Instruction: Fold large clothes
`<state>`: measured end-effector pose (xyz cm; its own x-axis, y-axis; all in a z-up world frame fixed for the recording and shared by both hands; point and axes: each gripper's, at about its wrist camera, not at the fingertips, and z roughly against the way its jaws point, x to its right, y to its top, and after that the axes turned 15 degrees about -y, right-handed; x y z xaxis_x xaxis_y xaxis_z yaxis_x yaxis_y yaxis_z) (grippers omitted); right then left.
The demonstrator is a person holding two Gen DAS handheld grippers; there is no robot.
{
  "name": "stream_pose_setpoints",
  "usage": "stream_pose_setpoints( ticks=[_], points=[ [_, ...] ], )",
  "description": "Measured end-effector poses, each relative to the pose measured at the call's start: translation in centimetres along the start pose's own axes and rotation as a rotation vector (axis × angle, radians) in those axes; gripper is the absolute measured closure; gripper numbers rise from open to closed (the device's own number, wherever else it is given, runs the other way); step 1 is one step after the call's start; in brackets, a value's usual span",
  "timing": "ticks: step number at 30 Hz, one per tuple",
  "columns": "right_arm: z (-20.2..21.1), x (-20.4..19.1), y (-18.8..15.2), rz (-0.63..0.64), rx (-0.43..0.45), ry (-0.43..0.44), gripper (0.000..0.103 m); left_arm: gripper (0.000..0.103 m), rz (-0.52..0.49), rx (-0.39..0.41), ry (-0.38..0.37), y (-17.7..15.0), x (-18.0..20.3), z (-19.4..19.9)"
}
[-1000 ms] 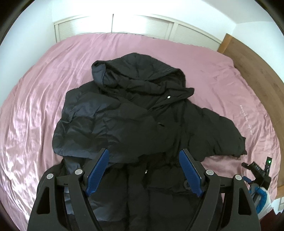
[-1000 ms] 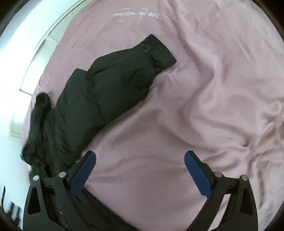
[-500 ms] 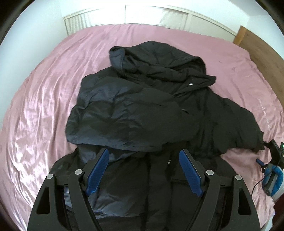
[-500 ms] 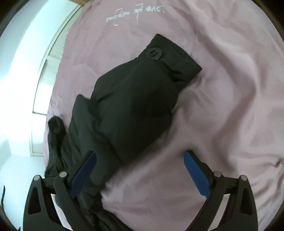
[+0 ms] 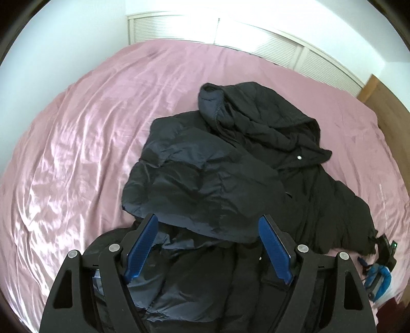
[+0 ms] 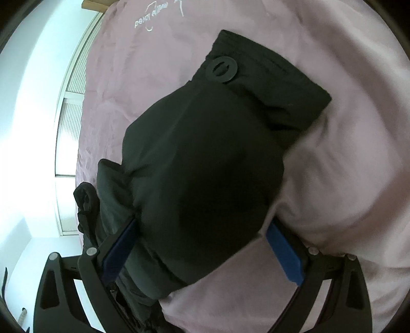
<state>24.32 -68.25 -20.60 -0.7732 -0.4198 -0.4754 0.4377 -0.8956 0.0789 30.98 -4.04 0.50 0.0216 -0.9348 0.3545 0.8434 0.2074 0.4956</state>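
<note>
Closest in on the left-wrist view, the left gripper (image 5: 207,246) hangs over the lower body of the black jacket (image 5: 230,179) with its blue pads (image 5: 142,246) spread wide — released, gripping nothing. Right past the fingertips, one sleeve (image 5: 194,184) lies folded across the chest of the jacket. Beyond that comes the hood (image 5: 258,120), bunched up and pointing toward the far side of the bed, a small silver snap (image 5: 299,158) showing beside it. The jacket lies spread on the pink bedsheet (image 5: 84,153), roughly in the middle of the bed. Off to the right edge the other sleeve trails out, and the right gripper is visible at its end (image 5: 379,271).

Over on the right-wrist view, the right gripper (image 6: 202,228) is down at that sleeve (image 6: 205,164) — the puffy fabric bulges between the open jaws, one blue pad (image 6: 282,253) on each side, not clenched on it. Further out sits the cuff (image 6: 269,84) with a round black button (image 6: 221,69), lying on the sheet. Past it, white stitched lettering (image 6: 156,15) marks the pink sheet. At the far back of the room stand white slatted doors (image 5: 256,41).
</note>
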Motion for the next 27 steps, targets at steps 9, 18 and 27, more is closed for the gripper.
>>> stream_pose_setpoints(
  ticks=[9, 18, 27],
  points=[
    [0.1, 0.5, 0.6, -0.003, 0.000, 0.032, 0.017, 0.023, 0.004, -0.063, 0.011, -2.4, 0.1, -1.6],
    [0.7, 0.7, 1.3, -0.016, 0.017, 0.064, 0.060, 0.023, -0.054, -0.108, 0.017, -3.7, 0.8, -2.5],
    [3.2, -0.9, 1.1, 0.053, 0.084, 0.062, 0.082, 0.023, -0.048, -0.110, 0.008, -3.8, -0.3, -2.3]
  ],
)
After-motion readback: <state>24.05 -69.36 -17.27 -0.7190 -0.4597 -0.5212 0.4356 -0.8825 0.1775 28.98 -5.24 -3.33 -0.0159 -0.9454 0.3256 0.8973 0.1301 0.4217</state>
